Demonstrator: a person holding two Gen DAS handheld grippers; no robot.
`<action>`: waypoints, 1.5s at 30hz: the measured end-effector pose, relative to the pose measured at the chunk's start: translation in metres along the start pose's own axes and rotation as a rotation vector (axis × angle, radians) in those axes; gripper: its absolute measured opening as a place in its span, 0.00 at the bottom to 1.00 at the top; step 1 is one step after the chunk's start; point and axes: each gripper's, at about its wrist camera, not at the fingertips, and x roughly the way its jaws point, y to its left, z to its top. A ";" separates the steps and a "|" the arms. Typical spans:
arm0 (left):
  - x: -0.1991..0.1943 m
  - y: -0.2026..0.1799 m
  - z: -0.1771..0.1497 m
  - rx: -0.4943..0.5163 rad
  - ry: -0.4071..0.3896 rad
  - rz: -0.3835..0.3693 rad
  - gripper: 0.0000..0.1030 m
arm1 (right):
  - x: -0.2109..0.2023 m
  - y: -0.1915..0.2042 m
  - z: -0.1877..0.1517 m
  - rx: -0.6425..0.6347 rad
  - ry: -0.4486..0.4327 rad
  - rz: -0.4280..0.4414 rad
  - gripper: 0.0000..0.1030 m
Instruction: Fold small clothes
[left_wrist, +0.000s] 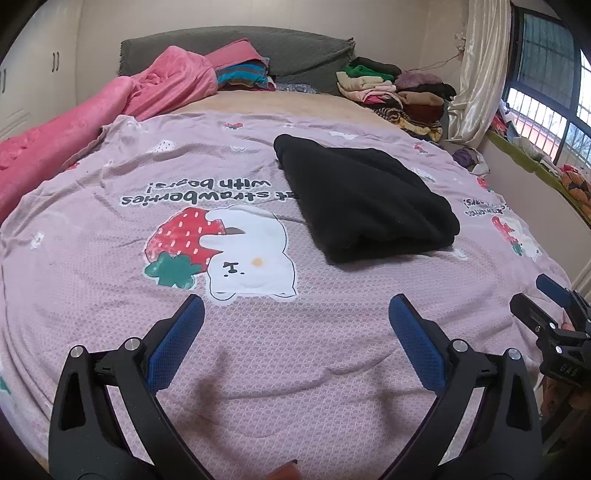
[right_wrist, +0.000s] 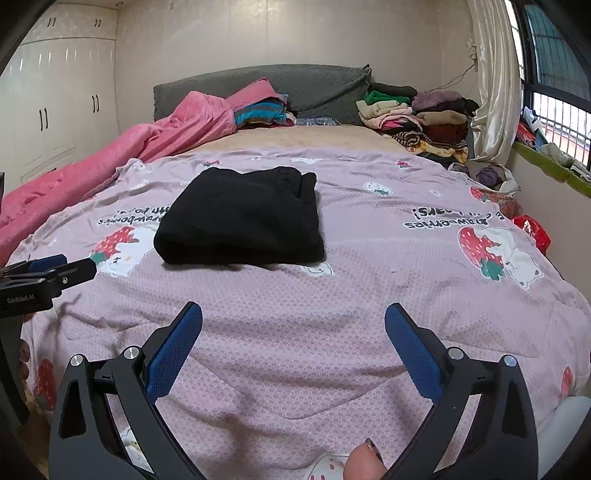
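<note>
Bedroom scene: pink strawberry-print bedspread (left_wrist: 110, 258), with the folded black garment (left_wrist: 365, 199) lying at its centre. Our left gripper (left_wrist: 295, 317) and right gripper (right_wrist: 293, 321) hover short of the garment, jaws wide and empty. We judge a further fold needs both near corners pinched together. Only the right view shows the wardrobe (right_wrist: 66, 103).

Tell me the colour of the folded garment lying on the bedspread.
Plain black, no pattern visible. The folded garment shows best in the right wrist view.
</note>
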 end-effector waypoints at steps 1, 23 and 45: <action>0.000 0.001 0.000 -0.002 0.000 0.000 0.91 | 0.000 0.000 0.000 0.002 0.001 -0.002 0.96; 0.001 0.004 -0.002 -0.009 0.019 0.024 0.91 | 0.004 0.004 -0.003 0.001 0.024 0.017 0.96; 0.001 0.004 -0.001 0.000 0.023 0.042 0.91 | 0.005 0.005 -0.004 0.000 0.030 0.014 0.96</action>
